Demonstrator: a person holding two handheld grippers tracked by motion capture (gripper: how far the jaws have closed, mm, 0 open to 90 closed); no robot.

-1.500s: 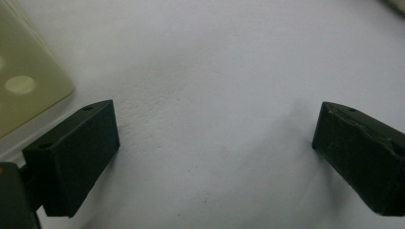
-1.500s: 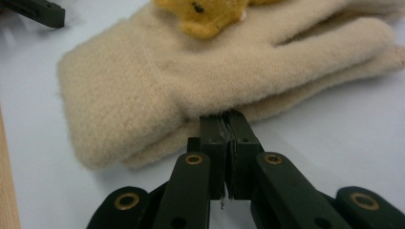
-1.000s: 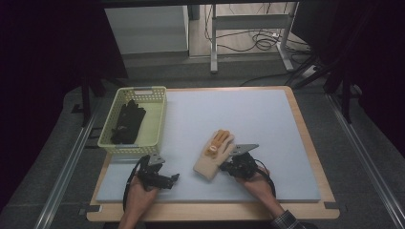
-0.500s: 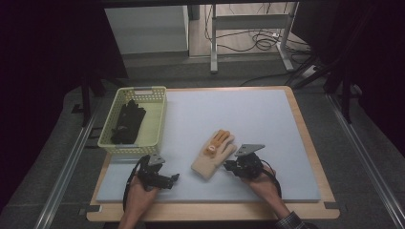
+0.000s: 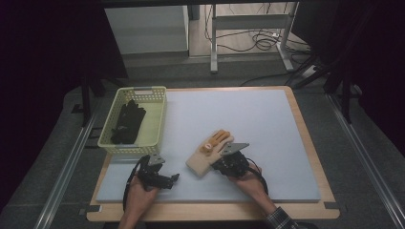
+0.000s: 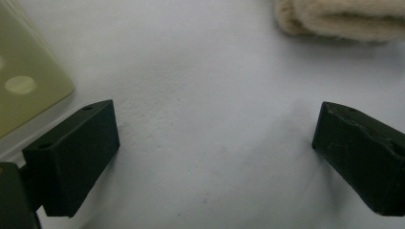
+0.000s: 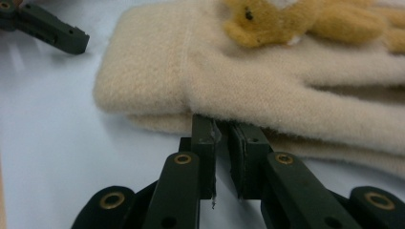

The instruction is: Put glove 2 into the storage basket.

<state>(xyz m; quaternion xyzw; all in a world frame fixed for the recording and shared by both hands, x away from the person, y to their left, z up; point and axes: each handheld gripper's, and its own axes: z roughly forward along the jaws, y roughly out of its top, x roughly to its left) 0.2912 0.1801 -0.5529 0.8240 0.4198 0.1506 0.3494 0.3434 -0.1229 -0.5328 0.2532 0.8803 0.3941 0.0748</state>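
Just right of centre in the lower high view, a cream glove (image 5: 206,155) lies on the table (image 5: 286,143). The right claw (image 7: 223,125), nearly clenched, pinches the glove's lower edge. The left claw (image 6: 210,143) rests released at lower left, near the basket (image 5: 155,125).

We are finding the basket (image 5: 135,120) sitting at the left of the mat (image 5: 267,119), upper left of centre in the high view, with dark gloves (image 5: 128,121) lying inside it. We are seeing the mitten (image 5: 207,155) lying on the mat, right of and below the basket. The left gripper (image 5: 172,180) is resting lower left of the mitten, the right gripper (image 5: 220,164) touching the mitten's right edge.
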